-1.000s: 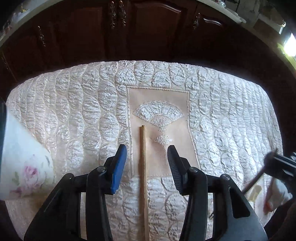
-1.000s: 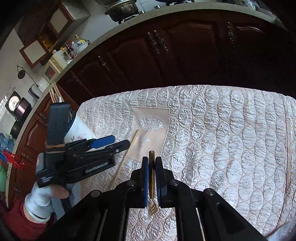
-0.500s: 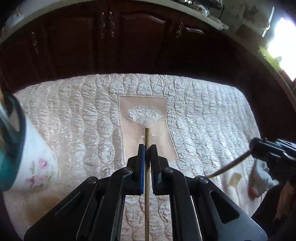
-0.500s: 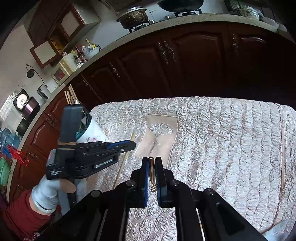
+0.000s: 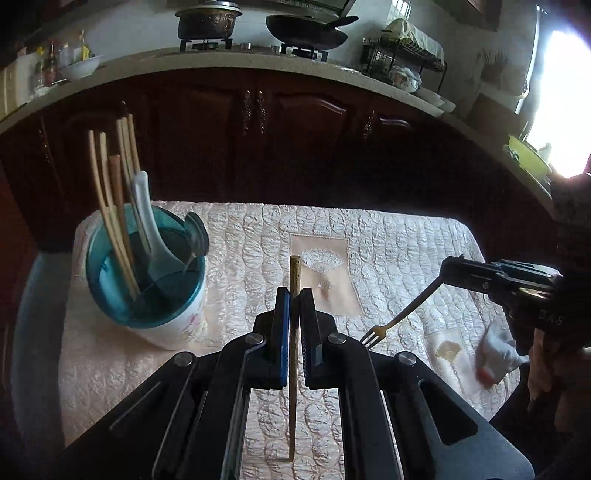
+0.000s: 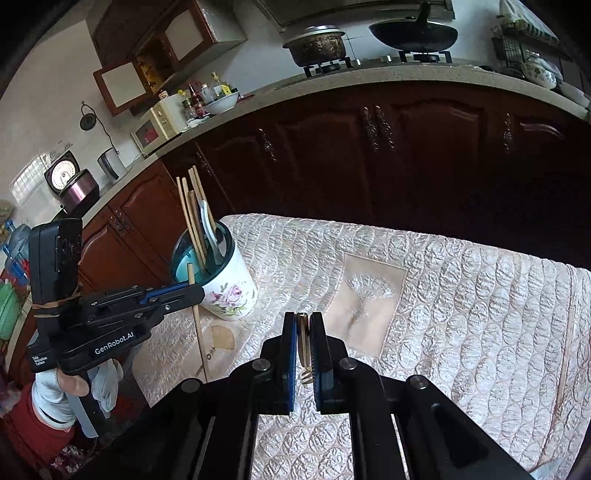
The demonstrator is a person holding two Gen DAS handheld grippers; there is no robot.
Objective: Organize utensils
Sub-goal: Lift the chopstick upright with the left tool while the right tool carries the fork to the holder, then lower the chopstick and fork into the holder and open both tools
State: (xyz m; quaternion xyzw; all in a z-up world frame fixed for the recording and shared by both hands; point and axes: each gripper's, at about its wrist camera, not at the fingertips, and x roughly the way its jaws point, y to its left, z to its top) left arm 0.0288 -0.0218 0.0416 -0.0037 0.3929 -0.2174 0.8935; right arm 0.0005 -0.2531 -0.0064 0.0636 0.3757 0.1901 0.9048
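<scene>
My left gripper point(image 5: 294, 291) is shut on a wooden chopstick point(image 5: 295, 269) and holds it off the quilted tablecloth point(image 5: 406, 251). To its left stands a white flowered utensil cup point(image 5: 173, 328) with a teal inside, holding several chopsticks and a white spoon. My right gripper point(image 6: 303, 317) is shut on a gold fork point(image 6: 305, 373), tines toward the camera. In the left wrist view the right gripper point(image 5: 448, 271) holds the fork point(image 5: 391, 321) slanting down above the cloth. The right wrist view shows the left gripper point(image 6: 199, 291) with its chopstick point(image 6: 197, 328) just in front of the cup point(image 6: 229, 291).
Another chopstick point(image 6: 565, 354) lies along the cloth's right edge. Dark wooden cabinets point(image 6: 369, 158) stand behind the table under a counter with pots point(image 5: 207, 22). A gloved hand point(image 6: 55, 391) holds the left gripper at the table's left edge.
The left gripper's jaws closed on the chopstick that lay between them and lifted it off the cloth. Both grippers rose, and the utensil cup came fully into the left view.
</scene>
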